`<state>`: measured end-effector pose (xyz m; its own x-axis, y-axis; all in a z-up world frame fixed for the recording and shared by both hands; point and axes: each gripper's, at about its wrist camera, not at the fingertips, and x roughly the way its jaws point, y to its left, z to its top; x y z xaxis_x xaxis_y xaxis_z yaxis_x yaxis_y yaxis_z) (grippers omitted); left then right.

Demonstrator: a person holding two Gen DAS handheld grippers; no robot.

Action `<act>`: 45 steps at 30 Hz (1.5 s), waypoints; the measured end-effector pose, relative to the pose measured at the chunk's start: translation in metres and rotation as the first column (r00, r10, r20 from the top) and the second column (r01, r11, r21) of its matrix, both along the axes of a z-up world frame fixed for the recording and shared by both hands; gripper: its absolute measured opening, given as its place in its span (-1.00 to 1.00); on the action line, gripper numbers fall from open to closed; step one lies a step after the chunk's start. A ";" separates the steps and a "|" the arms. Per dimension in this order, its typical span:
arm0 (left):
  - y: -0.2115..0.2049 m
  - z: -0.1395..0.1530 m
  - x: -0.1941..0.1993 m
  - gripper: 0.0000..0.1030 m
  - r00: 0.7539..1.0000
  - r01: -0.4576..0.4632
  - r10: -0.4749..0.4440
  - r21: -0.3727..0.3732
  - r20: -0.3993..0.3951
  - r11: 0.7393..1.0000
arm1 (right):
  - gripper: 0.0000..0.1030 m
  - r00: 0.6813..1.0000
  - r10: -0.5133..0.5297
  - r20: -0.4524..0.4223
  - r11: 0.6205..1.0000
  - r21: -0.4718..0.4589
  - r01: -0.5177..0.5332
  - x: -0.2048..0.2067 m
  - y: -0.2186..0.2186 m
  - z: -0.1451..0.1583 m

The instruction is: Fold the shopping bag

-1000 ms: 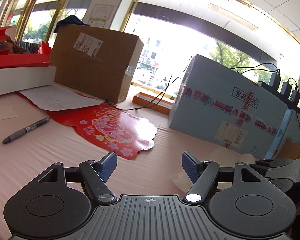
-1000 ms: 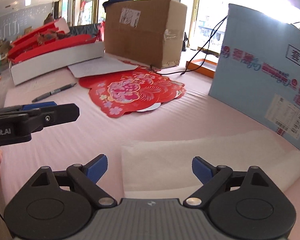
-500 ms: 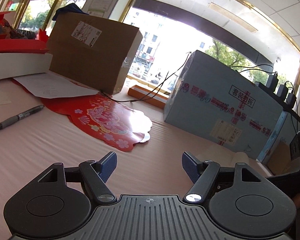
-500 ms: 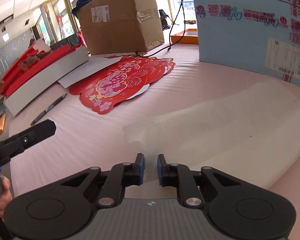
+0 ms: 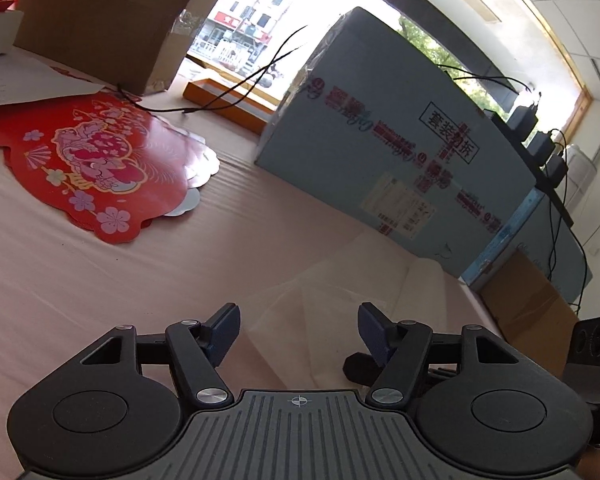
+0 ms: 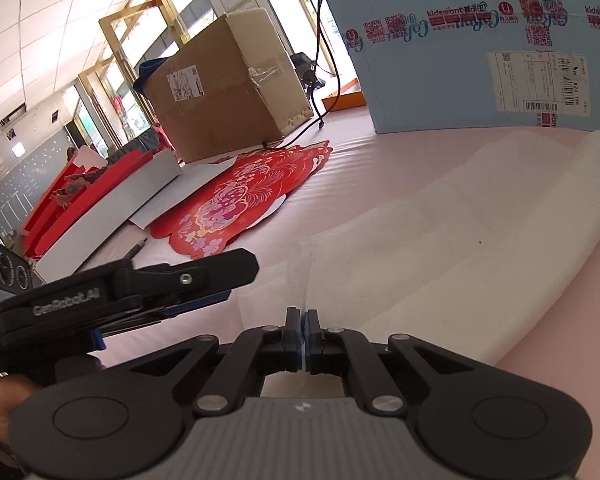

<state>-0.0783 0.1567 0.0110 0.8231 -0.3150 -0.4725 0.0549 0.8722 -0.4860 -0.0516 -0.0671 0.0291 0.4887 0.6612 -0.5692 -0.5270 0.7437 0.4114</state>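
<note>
The shopping bag [image 6: 452, 236] is a thin translucent white plastic bag lying flat on the pink table, its far end curled up near the blue box. My right gripper [image 6: 302, 320] is shut on the bag's near edge, and a thin flap stands up between its fingers. The bag also shows in the left wrist view [image 5: 340, 276], just ahead of my left gripper [image 5: 299, 330], which is open and empty, low over the bag's near part. The left gripper also shows from the side in the right wrist view [image 6: 172, 280], left of the right one.
A large light-blue carton [image 5: 392, 140] stands behind the bag. A red paper cutout [image 5: 92, 160] lies to the left, with a brown cardboard box [image 6: 224, 92], black cables [image 5: 236, 84], an orange tray [image 5: 228, 104], a pen [image 6: 138, 248] and red-and-white boxes [image 6: 100, 196] beyond.
My right gripper closed on the bag's near edge and lifted it a little. My left gripper moved right and tilted toward the bag, staying open.
</note>
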 end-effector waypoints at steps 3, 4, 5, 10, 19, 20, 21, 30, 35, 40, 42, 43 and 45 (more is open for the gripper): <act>-0.010 -0.002 0.008 0.13 1.000 0.022 -0.021 0.057 -0.018 0.998 | -0.96 1.000 0.002 -0.020 1.000 0.005 -0.002 0.004 0.002 -0.001; -0.011 -0.001 0.011 0.13 0.999 0.032 -0.030 0.064 -0.024 0.997 | -0.88 1.000 0.010 -0.019 1.000 -0.003 -0.010 0.005 0.004 -0.002; -0.013 0.000 0.013 0.13 0.999 0.041 -0.039 0.069 -0.030 0.997 | -0.84 1.000 0.016 -0.009 1.000 -0.025 -0.017 0.005 0.008 -0.001; -0.014 0.003 0.019 0.15 0.996 0.074 -0.070 0.081 -0.054 0.994 | -0.56 0.997 0.050 0.052 0.991 -0.130 -0.043 0.006 0.031 0.001; -0.010 0.002 0.021 0.14 0.997 0.066 -0.064 0.048 -0.053 0.997 | -0.96 0.991 -0.028 0.130 0.985 -0.167 0.050 -0.002 0.028 0.002; -0.013 0.002 0.021 0.12 0.997 0.062 -0.059 0.063 -0.053 0.996 | -0.96 0.987 -0.053 0.151 0.984 -0.163 0.078 -0.006 0.021 0.004; -0.016 0.002 0.020 0.09 0.997 0.060 -0.056 0.085 -0.050 0.995 | -0.97 0.981 -0.080 0.176 0.982 -0.158 0.108 -0.010 0.014 0.007; -0.070 0.004 0.004 -0.70 0.991 0.132 -0.125 0.459 -0.047 0.878 | -0.97 0.860 -0.417 0.293 0.906 0.058 0.419 -0.061 -0.087 0.032; -0.081 0.004 -0.003 -0.84 0.991 0.133 -0.132 0.473 -0.035 0.871 | -0.97 0.720 -0.626 0.299 0.778 0.185 0.600 -0.101 -0.161 0.031; -0.086 0.005 -0.009 -0.84 0.989 0.141 -0.143 0.437 -0.030 0.888 | -0.97 0.572 -0.771 0.281 0.633 0.231 0.739 -0.144 -0.223 0.019; -0.088 0.004 -0.011 -0.84 0.989 0.144 -0.146 0.414 -0.029 0.899 | -0.97 0.514 -0.813 0.272 0.575 0.241 0.782 -0.167 -0.244 0.014; -0.089 0.003 -0.012 -0.84 0.989 0.146 -0.147 0.399 -0.027 0.906 | -0.97 0.495 -0.823 0.278 0.558 0.235 0.796 -0.176 -0.249 0.011; -0.090 0.003 -0.015 -0.84 0.989 0.140 -0.144 0.374 -0.017 0.917 | -0.96 0.483 -0.832 0.274 0.541 0.207 0.815 -0.188 -0.259 0.004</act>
